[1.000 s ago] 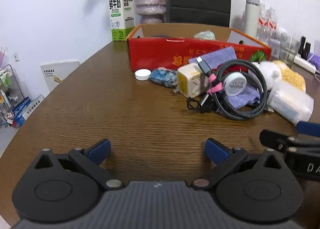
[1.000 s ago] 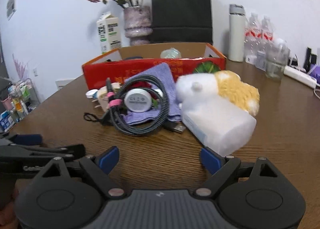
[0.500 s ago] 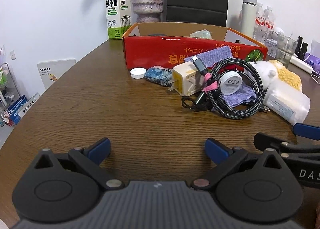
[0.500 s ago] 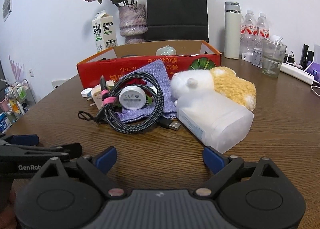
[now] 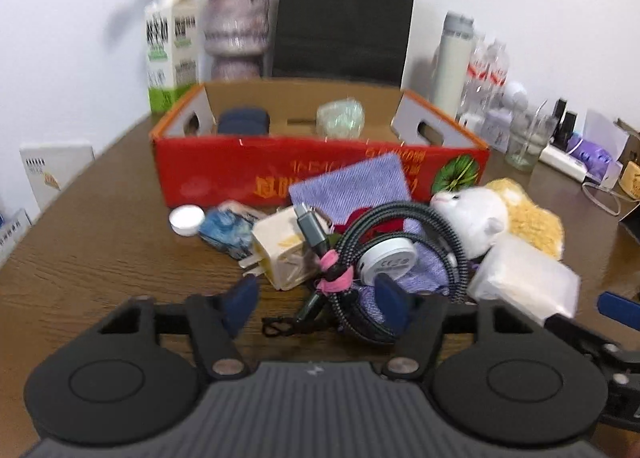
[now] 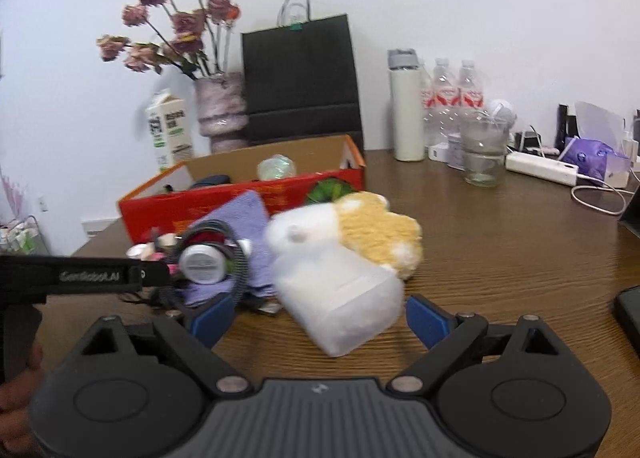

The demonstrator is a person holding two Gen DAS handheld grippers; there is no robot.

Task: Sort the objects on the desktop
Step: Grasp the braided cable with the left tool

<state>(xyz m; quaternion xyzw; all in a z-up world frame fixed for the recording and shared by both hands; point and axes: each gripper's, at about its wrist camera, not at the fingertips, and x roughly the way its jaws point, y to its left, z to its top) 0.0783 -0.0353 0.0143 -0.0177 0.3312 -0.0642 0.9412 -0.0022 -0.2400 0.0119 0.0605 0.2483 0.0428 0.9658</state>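
A red cardboard box (image 5: 320,178) stands mid-table with a dark item and a pale green bundle inside. Piled in front of it are a coiled braided cable (image 5: 440,226) around a white puck (image 5: 390,260), a cream charger plug (image 5: 280,254), a purple cloth (image 5: 352,186), a white-and-yellow plush (image 5: 472,214) and a translucent white pack (image 5: 524,278). My left gripper (image 5: 318,302) hangs at the coil's near edge. Its jaws are closing, with the pink cable tie between them but not pressed. My right gripper (image 6: 320,318) is open, its fingers either side of the white pack (image 6: 340,298).
A white cap (image 5: 185,220) and a blue packet (image 5: 224,228) lie left of the plug. Behind the box stand a milk carton (image 5: 172,54), a vase (image 5: 236,30) and a black paper bag (image 5: 344,14). Bottles, a glass (image 6: 482,154) and a power strip (image 6: 540,170) crowd the right.
Both grippers have moved forward to the pile, which now looms larger. The left jaws have narrowed around the cable's near end. The right jaws stay wide.
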